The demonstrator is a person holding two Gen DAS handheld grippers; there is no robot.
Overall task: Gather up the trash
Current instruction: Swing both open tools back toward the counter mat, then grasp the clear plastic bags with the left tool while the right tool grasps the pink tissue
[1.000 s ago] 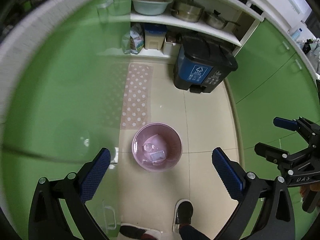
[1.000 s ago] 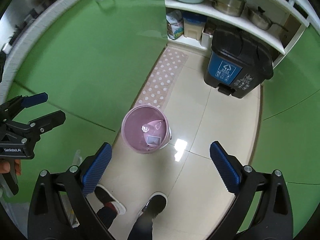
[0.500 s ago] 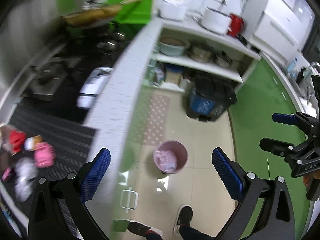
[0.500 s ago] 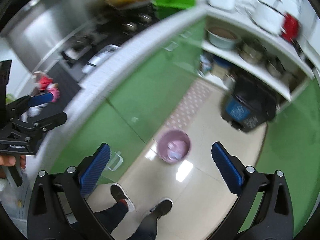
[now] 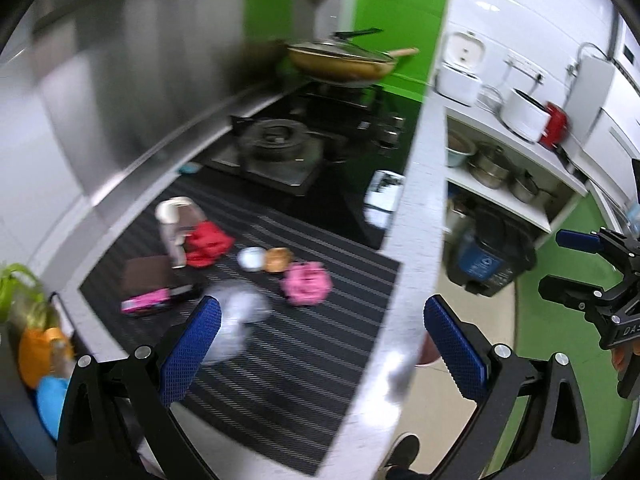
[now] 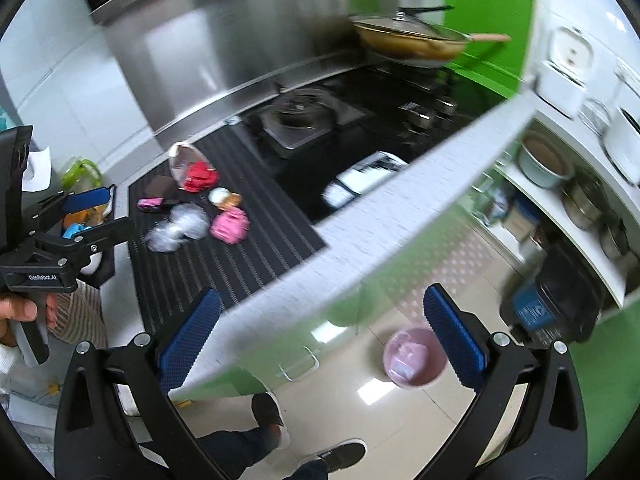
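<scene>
While held over the striped mat (image 5: 320, 360): left gripper (image 5: 320, 344) and right gripper (image 6: 320, 328) both spread wide, gripping nothing; pink wrapper (image 5: 306, 283), clear plastic (image 5: 236, 320) lying near; pink bin (image 6: 414, 357) on floor.

- A steel backsplash (image 6: 224, 40) lines the wall behind the stove (image 6: 308, 120), with white tile to its left.
- A bright green wall panel (image 5: 400, 8) stands behind a lidded frying pan (image 6: 412, 38).
- The speckled grey countertop edge (image 6: 400, 200) runs above glossy green cabinet doors (image 6: 360, 280).
- A dark striped mat (image 5: 288, 340) covers the counter.
- The floor (image 6: 400, 412) is pale glossy tile with light glare.
- Open white shelves (image 5: 516, 196) hold steel pots.
- A black and blue pedal bin (image 5: 488, 256) stands beneath them.
</scene>
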